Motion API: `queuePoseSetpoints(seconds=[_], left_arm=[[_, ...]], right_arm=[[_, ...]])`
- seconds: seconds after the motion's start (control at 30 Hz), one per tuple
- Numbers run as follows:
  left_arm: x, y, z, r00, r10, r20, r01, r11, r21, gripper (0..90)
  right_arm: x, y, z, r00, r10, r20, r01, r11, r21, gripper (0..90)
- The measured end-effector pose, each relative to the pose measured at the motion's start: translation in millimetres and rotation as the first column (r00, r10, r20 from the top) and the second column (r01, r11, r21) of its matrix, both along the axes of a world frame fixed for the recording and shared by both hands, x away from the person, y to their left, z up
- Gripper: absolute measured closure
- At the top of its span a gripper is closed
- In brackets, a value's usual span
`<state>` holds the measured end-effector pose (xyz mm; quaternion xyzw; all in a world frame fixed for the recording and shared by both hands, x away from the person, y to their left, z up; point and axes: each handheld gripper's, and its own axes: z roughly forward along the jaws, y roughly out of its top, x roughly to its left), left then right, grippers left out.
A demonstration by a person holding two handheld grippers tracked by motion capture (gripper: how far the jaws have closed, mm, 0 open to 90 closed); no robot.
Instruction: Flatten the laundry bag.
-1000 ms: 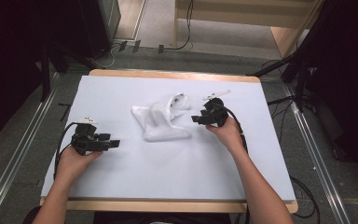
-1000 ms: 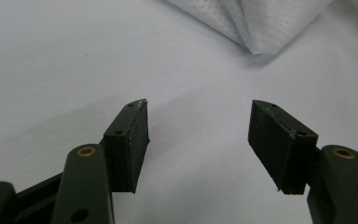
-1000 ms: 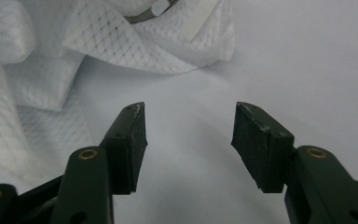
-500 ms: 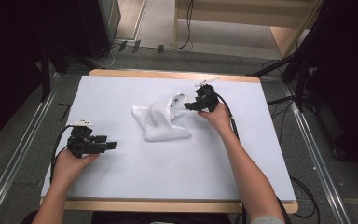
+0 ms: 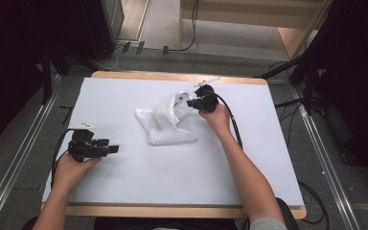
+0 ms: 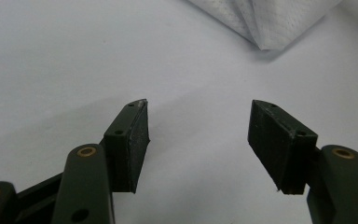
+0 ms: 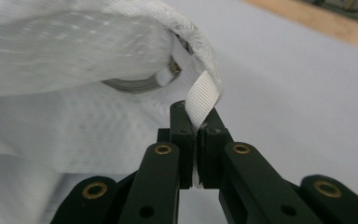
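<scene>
Pinching the mesh bag's (image 5: 165,122) white strap (image 7: 204,99), the right gripper (image 7: 195,140) has just closed; left gripper (image 6: 198,135) fingers gape wide, empty.

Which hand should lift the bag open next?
Right, probably. The right tongs are shut on the bag's strap, at the bag. The left tongs stand open over bare table, apart from the bag.

The mesh bag (image 5: 165,125) is white with a fine dotted weave, and its ribbon tab (image 7: 204,100) is white and ribbed. Both grippers, left (image 5: 112,149) and right (image 5: 190,103), are black with brass-coloured rivets. The table (image 5: 124,191) is pale blue-white, edged in light wood. What may be a zip shows greyish.
</scene>
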<state>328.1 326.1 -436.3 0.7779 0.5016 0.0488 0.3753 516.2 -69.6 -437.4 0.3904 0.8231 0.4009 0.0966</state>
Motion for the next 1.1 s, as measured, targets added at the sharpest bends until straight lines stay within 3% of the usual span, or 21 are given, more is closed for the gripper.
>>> queuePoseSetpoints(seconds=[0.23,0.33,0.43,0.6,0.77,0.8,0.9,1.1], left_arm=[[0.2,4.8,3.6,0.9998,0.020,0.001,-0.020,0.9997,-0.014,39.9],[0.6,6.3,4.7,0.9997,0.024,0.004,-0.024,0.9995,-0.022,40.1],[1.5,8.5,6.6,0.9994,0.032,0.011,-0.032,0.9989,-0.033,40.3],[3.6,15.0,8.4,0.9985,0.053,0.014,-0.052,0.9976,-0.045,40.7],[5.0,19.7,10.1,0.9975,0.067,0.023,-0.066,0.9961,-0.059,41.1],[5.8,21.1,10.8,0.9969,0.073,0.028,-0.071,0.9952,-0.067,41.2],[6.9,22.5,11.5,0.9963,0.080,0.031,-0.077,0.9944,-0.072,41.3],[11.8,27.6,12.8,0.9948,0.096,0.036,-0.093,0.9934,-0.068,41.3]], right_arm=[[-30.4,0.4,39.3,0.9939,0.057,0.095,-0.063,0.996,0.066,88.3],[-39.1,6.1,46.7,0.9905,0.081,0.111,-0.090,0.993,0.079,88.3],[-56.9,21.0,55.6,0.9814,0.143,0.128,-0.155,0.984,0.086,88.0],[-78.2,35.6,58.3,0.9684,0.207,0.139,-0.220,0.972,0.081,87.9],[-92.1,44.6,55.7,0.9606,0.246,0.129,-0.257,0.964,0.075,87.7],[-97.8,48.6,54.5,0.9552,0.267,0.128,-0.277,0.958,0.075,87.6],[-103.4,52.8,53.8,0.9511,0.286,0.116,-0.296,0.952,0.076,87.4],[-122.9,67.9,50.1,0.9339,0.346,0.089,-0.353,0.932,0.083,87.2]])
